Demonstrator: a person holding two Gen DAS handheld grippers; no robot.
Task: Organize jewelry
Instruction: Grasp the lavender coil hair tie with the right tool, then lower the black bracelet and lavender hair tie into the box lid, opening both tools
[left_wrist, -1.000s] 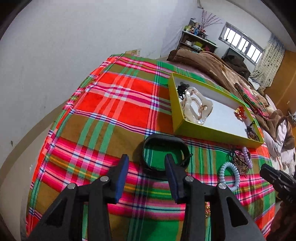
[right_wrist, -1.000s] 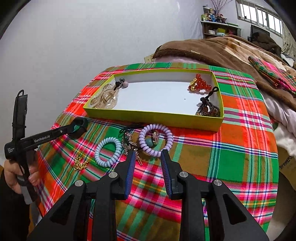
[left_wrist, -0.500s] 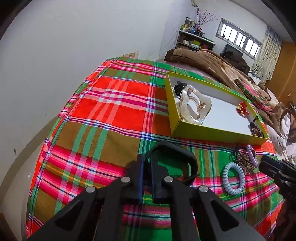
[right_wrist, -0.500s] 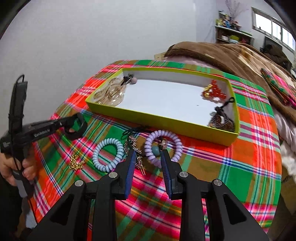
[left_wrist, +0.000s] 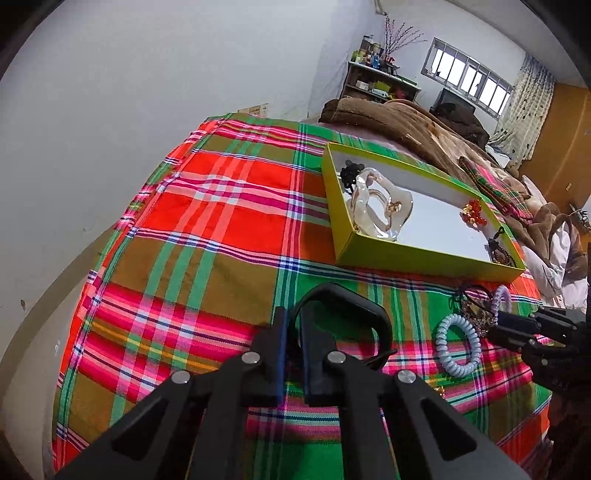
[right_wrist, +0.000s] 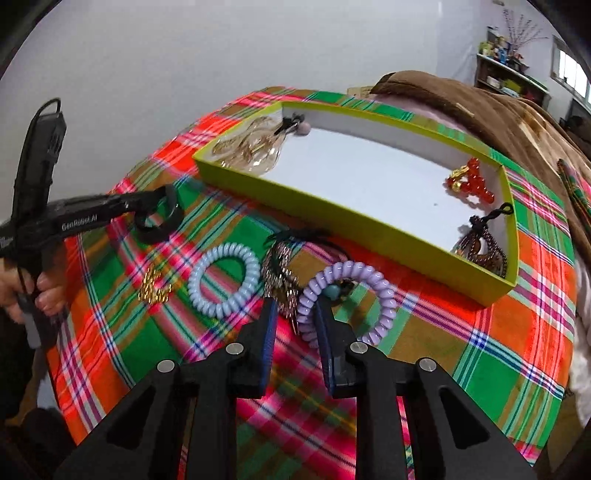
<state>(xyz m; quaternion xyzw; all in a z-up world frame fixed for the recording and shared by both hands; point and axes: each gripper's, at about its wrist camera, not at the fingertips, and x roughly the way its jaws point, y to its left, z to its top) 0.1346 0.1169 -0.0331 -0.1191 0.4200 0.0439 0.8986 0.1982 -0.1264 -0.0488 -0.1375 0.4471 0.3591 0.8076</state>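
Jewelry, loose on plaid-covered bed (left_wrist: 221, 206) beside yellow-green cardboard box (right_wrist: 332, 214). Left gripper (left_wrist: 291, 332) jaws clamped on black plastic bangle (left_wrist: 347, 314); right gripper (right_wrist: 295, 314) jaws closing astride lilac coil hair-tie (right_wrist: 347, 299), not yet pinching. Lift bangle level, clear box wall before release.

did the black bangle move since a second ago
Yes. The black bangle lay flat on the plaid cloth below the yellow box; now the left gripper has tipped its near rim up.
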